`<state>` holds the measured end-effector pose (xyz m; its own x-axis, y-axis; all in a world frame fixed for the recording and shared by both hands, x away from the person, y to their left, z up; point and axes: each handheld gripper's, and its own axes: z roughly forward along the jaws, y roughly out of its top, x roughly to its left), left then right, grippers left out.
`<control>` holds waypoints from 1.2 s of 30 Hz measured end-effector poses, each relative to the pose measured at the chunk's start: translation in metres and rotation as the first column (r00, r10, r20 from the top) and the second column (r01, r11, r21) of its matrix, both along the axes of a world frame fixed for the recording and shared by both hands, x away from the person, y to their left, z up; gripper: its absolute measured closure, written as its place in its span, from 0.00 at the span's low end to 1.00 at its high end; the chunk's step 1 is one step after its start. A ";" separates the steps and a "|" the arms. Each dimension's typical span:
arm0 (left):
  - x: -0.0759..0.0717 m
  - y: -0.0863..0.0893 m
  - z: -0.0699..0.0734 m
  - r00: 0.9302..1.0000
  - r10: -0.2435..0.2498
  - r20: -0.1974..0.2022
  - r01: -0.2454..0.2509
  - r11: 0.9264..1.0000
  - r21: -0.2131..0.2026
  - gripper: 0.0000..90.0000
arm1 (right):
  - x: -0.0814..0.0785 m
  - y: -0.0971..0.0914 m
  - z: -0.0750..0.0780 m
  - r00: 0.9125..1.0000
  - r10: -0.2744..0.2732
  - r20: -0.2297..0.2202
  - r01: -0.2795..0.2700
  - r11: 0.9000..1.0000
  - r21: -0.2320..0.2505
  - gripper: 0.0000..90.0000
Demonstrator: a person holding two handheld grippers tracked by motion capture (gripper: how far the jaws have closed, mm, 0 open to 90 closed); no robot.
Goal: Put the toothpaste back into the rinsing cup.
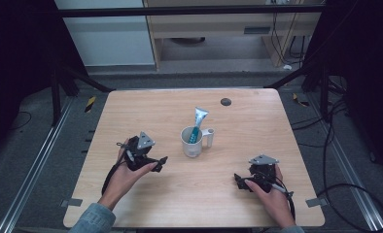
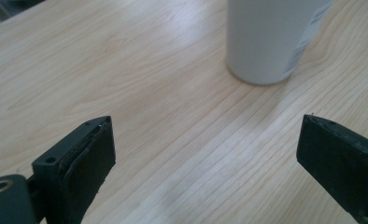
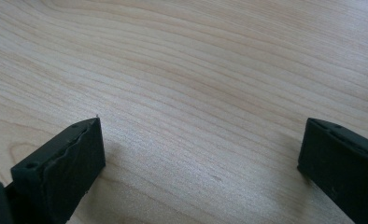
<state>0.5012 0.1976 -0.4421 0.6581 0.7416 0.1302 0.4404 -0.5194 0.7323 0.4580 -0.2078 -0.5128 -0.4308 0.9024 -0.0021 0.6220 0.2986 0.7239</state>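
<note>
I see a white mug (image 1: 193, 141) standing upright near the middle of the desk (image 1: 131, 107), its handle turned toward the right edge, with a tube (image 1: 199, 120) propped inside it, crimped end up and leaning toward the far edge. The tube is pale silver-blue at the top and teal lower down; any print on it is too small for me to read. In the left gripper view the mug (image 2: 268, 39) has a smooth matte wall, and a strip of label with fine dark print runs down its right side, blurred beyond reading. The desk is light wood with long straight grain, rounded corners, and a small dark round plug (image 1: 225, 102) near the far edge. My left tool (image 1: 161, 161) sits toward the left edge, just beside the mug but apart from it, its black jaws spread wide with nothing between them. My right tool (image 1: 237, 179) rests toward the near right corner, well apart from the mug, its jaws likewise spread wide over bare wood and gripping nothing. Each jaw is a flat black block with a rubbery pad, and each tool carries a grey three-cornered plate on top.
</note>
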 end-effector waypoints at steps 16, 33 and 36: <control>0.006 0.049 -0.031 0.992 0.101 -0.080 -0.097 0.994 0.053 0.04 | 0.000 0.000 0.000 1.000 0.000 0.000 0.000 1.000 0.000 0.01; 0.015 0.105 -0.063 0.960 0.257 -0.112 -0.262 0.964 -0.041 0.03 | 0.000 0.000 0.000 1.000 0.000 0.000 0.000 1.000 0.000 0.01; 0.017 0.108 -0.065 0.962 0.257 -0.096 -0.263 0.963 -0.061 0.01 | 0.000 0.000 0.000 1.000 0.000 0.000 0.000 1.000 0.000 0.01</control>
